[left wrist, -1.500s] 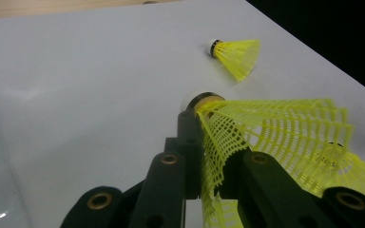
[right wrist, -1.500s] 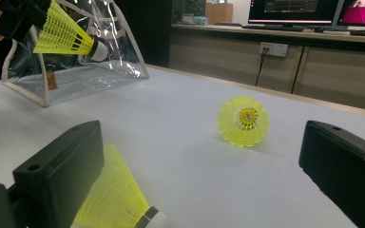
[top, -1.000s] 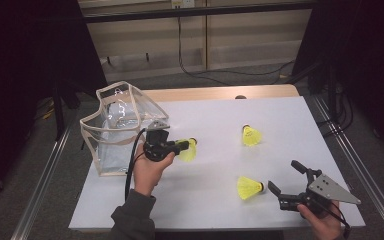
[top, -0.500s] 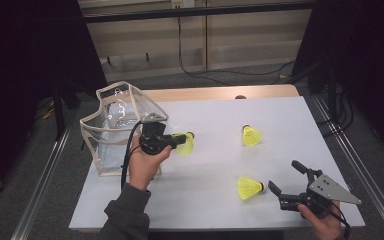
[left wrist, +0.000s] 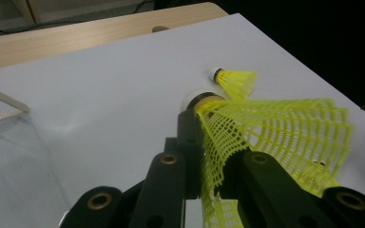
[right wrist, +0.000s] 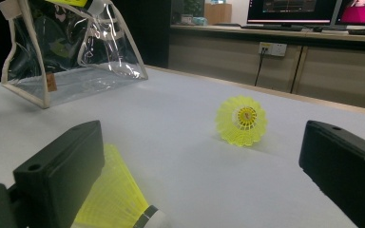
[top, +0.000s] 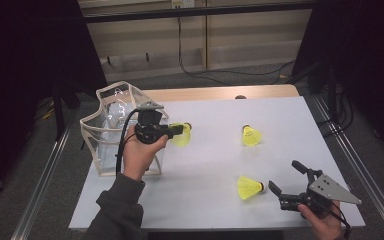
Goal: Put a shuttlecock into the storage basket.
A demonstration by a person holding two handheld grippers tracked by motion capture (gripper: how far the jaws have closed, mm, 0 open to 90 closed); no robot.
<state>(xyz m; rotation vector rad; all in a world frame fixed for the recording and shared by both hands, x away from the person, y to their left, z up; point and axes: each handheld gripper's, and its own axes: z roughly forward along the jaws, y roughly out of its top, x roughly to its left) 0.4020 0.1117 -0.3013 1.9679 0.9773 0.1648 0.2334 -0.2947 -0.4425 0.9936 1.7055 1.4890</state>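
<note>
While my left claw [top: 179, 131] is clenched on the yellow skirt of a shuttlecock [left wrist: 275, 137], I see it held above the counter [top: 205, 165] just beside the clear pouch [top: 107, 132], its cork end pointing away from my hand. My right claw [top: 286, 179] rests low near the counter's front edge, jaws spread wide and gripping nothing, with a second shuttlecock [top: 248, 187] lying just beside its left jaw. A third shuttlecock [top: 251, 135] lies farther back, well apart from both.
</note>
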